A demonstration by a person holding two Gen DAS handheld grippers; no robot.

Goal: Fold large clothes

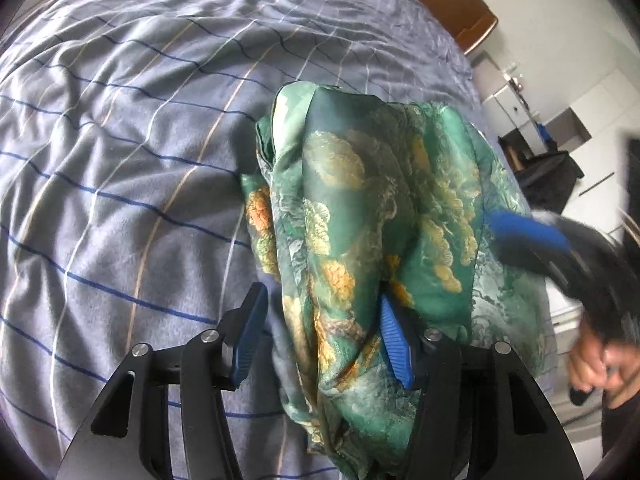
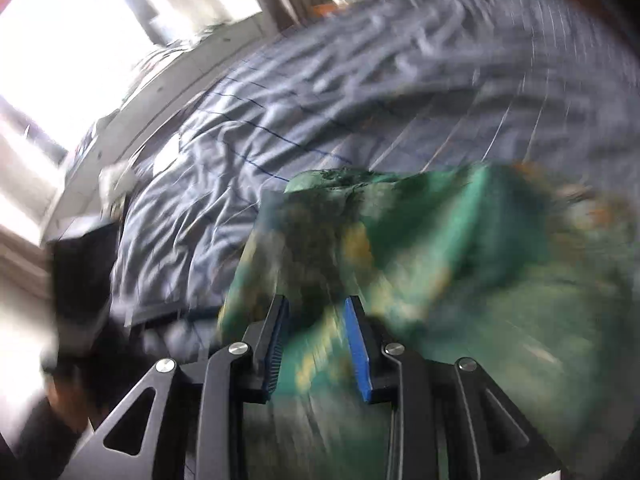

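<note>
A green silky garment with yellow and orange floral print [image 1: 360,208] lies bunched on the bed. In the left wrist view my left gripper [image 1: 320,336] is open, with a fold of the garment draped between its fingers and over the right finger [image 1: 394,344]. My right gripper [image 1: 528,236] shows blurred at the garment's right side. In the right wrist view, which is motion-blurred, the right gripper [image 2: 316,340] has its jaws apart with the green garment [image 2: 420,248] between and beyond them.
The bed is covered by a grey-blue sheet with dark blue and pale stripes [image 1: 120,140], wrinkled [image 2: 320,80]. A wooden headboard [image 1: 460,4] is at the far end. White cabinets and a dark bin [image 1: 548,176] stand to the right. A bright window [image 2: 80,32] is at left.
</note>
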